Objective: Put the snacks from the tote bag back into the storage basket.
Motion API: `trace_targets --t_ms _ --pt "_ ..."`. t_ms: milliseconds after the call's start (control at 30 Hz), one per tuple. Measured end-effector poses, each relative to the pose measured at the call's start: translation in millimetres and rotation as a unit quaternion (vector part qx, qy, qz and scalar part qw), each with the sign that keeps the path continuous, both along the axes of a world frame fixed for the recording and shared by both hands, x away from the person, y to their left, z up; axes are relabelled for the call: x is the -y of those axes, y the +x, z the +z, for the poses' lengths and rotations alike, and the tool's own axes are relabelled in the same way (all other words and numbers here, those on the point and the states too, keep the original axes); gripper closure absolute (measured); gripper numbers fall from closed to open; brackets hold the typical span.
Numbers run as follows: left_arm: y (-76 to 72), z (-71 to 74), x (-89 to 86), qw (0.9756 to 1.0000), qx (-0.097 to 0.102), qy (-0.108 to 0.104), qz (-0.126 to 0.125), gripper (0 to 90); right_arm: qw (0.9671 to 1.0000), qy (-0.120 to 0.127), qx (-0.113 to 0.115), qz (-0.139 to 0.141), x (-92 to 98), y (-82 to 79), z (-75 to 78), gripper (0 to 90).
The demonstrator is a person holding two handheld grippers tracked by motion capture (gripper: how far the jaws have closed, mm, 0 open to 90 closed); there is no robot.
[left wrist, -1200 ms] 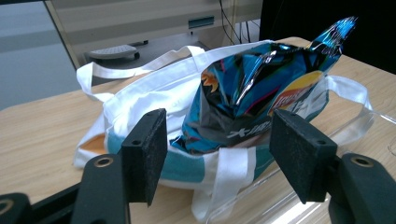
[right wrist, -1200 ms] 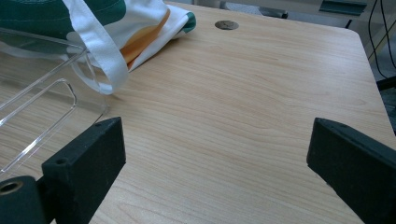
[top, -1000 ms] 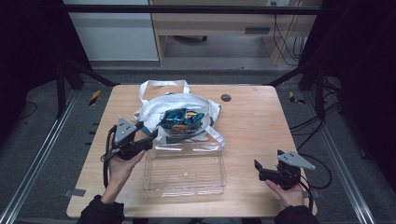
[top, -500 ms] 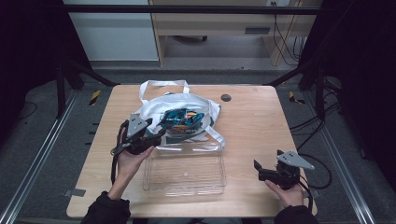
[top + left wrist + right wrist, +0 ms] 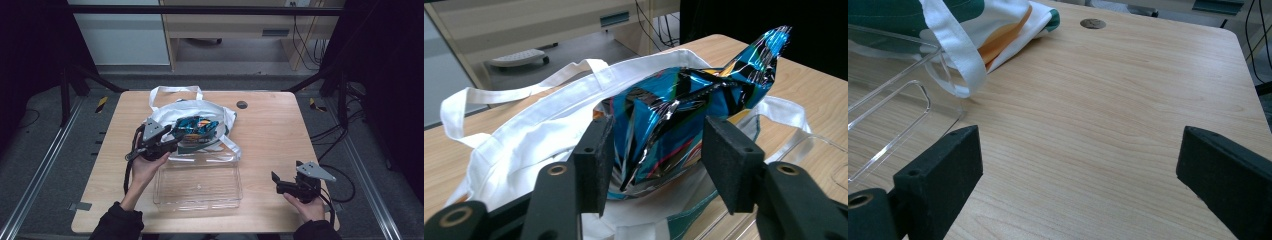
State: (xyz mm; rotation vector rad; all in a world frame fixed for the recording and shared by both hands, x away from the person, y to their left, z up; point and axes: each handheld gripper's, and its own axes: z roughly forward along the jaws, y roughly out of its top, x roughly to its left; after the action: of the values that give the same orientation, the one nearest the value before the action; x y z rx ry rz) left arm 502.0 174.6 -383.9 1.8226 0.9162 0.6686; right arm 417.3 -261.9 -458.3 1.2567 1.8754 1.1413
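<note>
Pale wooden tabletop (image 5: 270, 130) on a metal frame, grey floor and a desk beyond at 12 o'clock. Left tongs (image 5: 656, 150) stand open, jaws astride the blue foil packet (image 5: 684, 107) lying in the white tote bag (image 5: 165, 112); closing on it seems next, perhaps for the clear tray (image 5: 200, 185) at 6 o'clock. Right tongs (image 5: 282, 184) rest wide open and empty at 4 o'clock.

Your sleeves (image 5: 117, 222) are dark. Both grippers, left (image 5: 167, 140) and right (image 5: 276, 181), are black with grey three-cornered plates, brass-ringed screw holes and trailing black cables.
</note>
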Motion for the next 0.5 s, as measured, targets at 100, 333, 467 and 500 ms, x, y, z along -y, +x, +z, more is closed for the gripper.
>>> trace_targets --t_ms 100,333,467,500 --pt "2.3 -1.3 1.9 1.0 -0.006 0.001 -0.003 50.7 1.0 0.002 -0.001 -0.001 0.1 -0.4 -0.2 4.9" --pt "8.0 -3.8 1.6 0.9999 -0.01 -0.002 0.004 60.1 1.0 0.001 -0.004 0.002 -0.1 0.9 -1.4 4.9" --pt "9.1 -4.0 1.4 0.9999 -0.012 -0.01 0.006 65.0 1.0 0.001 -0.004 0.002 -0.1 1.0 -1.4 4.9" --pt "9.2 -3.9 0.9 0.9998 -0.012 -0.01 0.008 66.7 1.0 0.0 -0.004 0.001 -0.1 1.1 -1.5 4.9"
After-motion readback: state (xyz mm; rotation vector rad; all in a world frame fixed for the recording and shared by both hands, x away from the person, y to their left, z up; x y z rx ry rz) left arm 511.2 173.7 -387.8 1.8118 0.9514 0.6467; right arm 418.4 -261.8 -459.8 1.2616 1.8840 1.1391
